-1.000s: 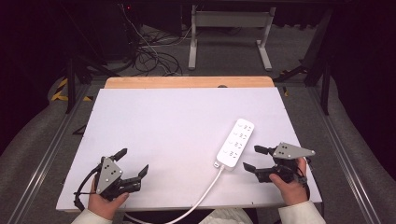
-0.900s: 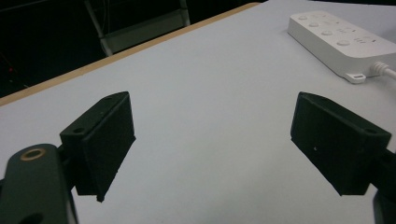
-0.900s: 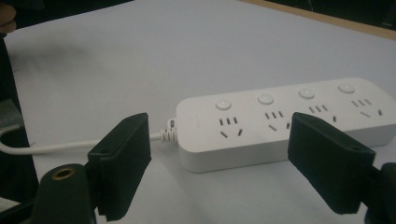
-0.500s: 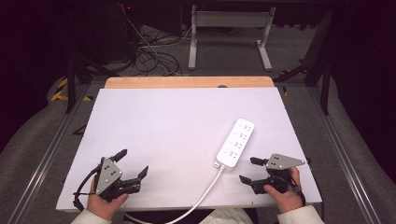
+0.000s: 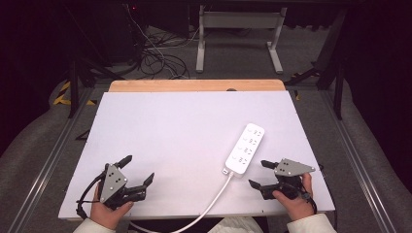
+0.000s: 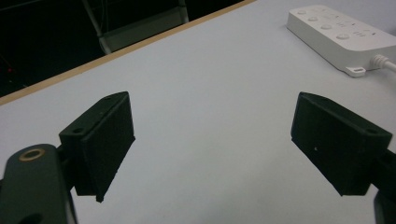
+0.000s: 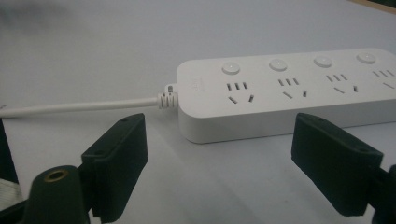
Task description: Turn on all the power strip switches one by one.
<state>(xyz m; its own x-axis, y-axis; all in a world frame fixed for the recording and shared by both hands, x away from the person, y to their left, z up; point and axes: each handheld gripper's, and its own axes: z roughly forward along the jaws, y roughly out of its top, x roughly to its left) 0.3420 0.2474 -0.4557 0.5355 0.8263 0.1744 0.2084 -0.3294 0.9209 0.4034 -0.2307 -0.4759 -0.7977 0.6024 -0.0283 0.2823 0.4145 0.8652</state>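
- A lab or test workshop, not a home.
- A white work table (image 5: 160, 126) stands on a metal rail frame (image 5: 41, 165).
- Tangled cables (image 5: 158, 58) lie on the grey floor at 11 o'clock.
- A grey steel stand (image 5: 238, 34) rises at 12 o'clock, dark surroundings around it.

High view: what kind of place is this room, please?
Probably a lab or workshop recording station: a white-topped work table on a dark floor, tangled black cables behind it, and grey metal frame legs.
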